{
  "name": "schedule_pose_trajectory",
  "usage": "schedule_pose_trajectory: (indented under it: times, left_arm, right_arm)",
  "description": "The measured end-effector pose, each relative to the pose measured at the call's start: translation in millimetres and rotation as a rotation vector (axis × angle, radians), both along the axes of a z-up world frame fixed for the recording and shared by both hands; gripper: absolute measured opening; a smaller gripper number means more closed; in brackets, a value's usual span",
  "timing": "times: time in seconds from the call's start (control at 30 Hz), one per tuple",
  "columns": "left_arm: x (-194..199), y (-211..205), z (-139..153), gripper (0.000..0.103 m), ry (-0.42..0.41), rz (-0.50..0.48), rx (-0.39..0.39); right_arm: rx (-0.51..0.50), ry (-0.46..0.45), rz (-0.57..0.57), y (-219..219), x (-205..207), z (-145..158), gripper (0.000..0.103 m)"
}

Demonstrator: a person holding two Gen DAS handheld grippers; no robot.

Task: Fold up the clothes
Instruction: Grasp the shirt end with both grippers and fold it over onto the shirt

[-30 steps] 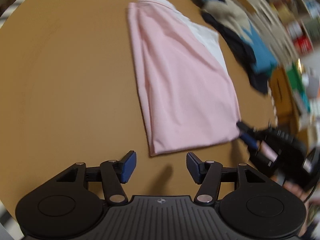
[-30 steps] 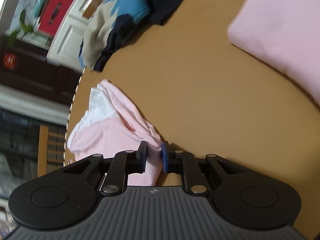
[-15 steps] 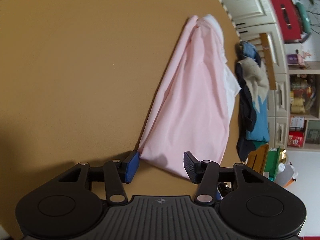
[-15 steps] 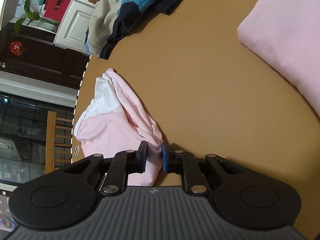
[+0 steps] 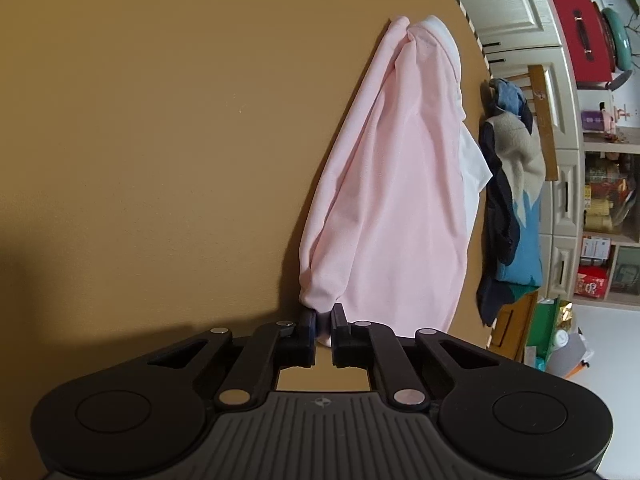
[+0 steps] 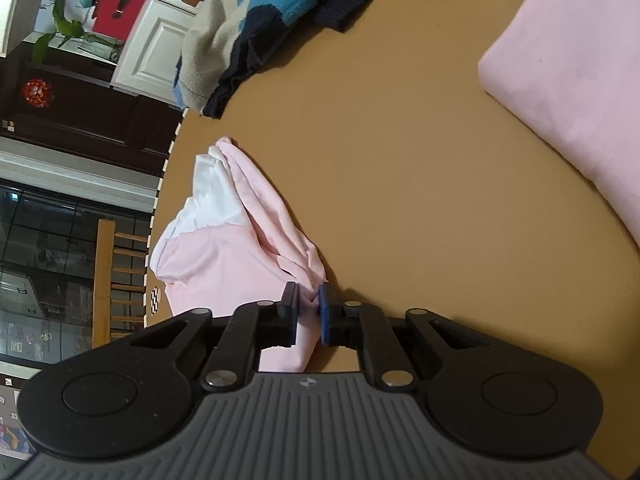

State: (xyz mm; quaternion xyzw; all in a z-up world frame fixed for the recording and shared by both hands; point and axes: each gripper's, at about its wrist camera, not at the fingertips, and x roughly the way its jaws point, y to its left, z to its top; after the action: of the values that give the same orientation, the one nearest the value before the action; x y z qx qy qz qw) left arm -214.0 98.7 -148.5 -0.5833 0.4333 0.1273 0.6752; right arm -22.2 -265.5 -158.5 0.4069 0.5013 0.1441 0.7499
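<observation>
Left hand-held gripper (image 5: 323, 322) pinching bottom corner of pink shirt (image 5: 400, 200), lower centre of frame. Right hand-held gripper (image 6: 308, 306) clamping another bunched corner of shirt (image 6: 224, 248). Shirt draping between them, lying on tabletop (image 5: 160, 140) near its edge. Folded pink garment (image 6: 568, 80) sitting upper right; dark-blue pile (image 6: 256, 20) lying at top.

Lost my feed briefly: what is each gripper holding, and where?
Both hold the pink shirt: left gripper and right gripper each pinch a bunched edge at its near end.
</observation>
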Motion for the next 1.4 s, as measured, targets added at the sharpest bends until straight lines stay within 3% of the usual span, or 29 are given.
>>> schedule_pose_trajectory:
  times: [0.27,0.5,0.67,0.87,1.0,1.23,1.4]
  left_arm:
    - [-20,5,16,0.007,0.050,0.007,-0.012]
    - [-67,9,46,0.007,0.139,0.020,-0.082]
    - [-70,14,84,0.007,0.093,0.038,-0.061]
    - [-24,27,113,0.007,0.048,0.063,-0.050]
    - [20,45,116,0.007,0.043,0.122,-0.056]
    - [96,80,71,0.007,0.162,0.191,-0.054]
    - [121,92,44,0.007,0.202,0.217,-0.073]
  right_arm:
    - [-0.016,0.021,0.069,0,-20,17,0.008]
    - [0.052,0.156,0.090,-10,-59,31,0.008]
    - [0.125,0.143,0.092,-9,-56,57,0.008]
    - [0.142,0.036,0.119,17,-2,91,0.008]
    - [0.142,0.032,0.067,37,42,92,0.008]
    - [0.033,0.140,-0.022,75,104,51,0.008]
    - [-0.012,0.180,-0.045,96,125,26,0.008]
